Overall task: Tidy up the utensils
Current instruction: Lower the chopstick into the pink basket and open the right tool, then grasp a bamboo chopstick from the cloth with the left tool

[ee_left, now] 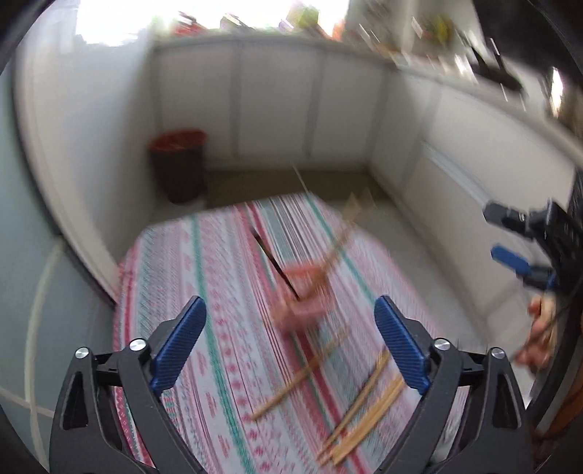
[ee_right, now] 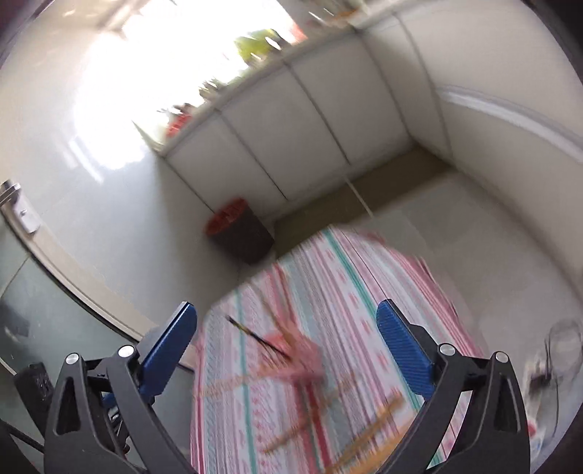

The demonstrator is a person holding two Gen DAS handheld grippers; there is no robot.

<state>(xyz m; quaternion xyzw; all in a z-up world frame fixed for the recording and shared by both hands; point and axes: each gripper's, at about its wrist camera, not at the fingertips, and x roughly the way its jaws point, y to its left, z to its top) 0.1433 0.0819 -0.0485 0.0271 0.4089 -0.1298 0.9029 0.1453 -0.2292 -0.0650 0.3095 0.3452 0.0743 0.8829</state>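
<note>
Both views are motion-blurred. A pink utensil holder [ee_left: 304, 299] stands on a table with a striped pink and green cloth [ee_left: 204, 291], with a dark chopstick [ee_left: 273, 264] and a wooden utensil [ee_left: 337, 248] sticking out of it. Several wooden chopsticks [ee_left: 360, 404] lie loose on the cloth in front. My left gripper [ee_left: 289, 346] is open and empty above the near part of the cloth. My right gripper [ee_right: 286, 350] is open and empty too, above the holder [ee_right: 306, 359] and loose chopsticks [ee_right: 368, 426]. The right gripper also shows at the right edge of the left wrist view [ee_left: 510, 237].
A dark bin with a red liner [ee_left: 178, 164] stands on the floor by the white cabinets [ee_left: 277, 109] beyond the table. A counter with cluttered items [ee_left: 437, 32] runs along the top. A door with a handle [ee_right: 14, 208] is at the left.
</note>
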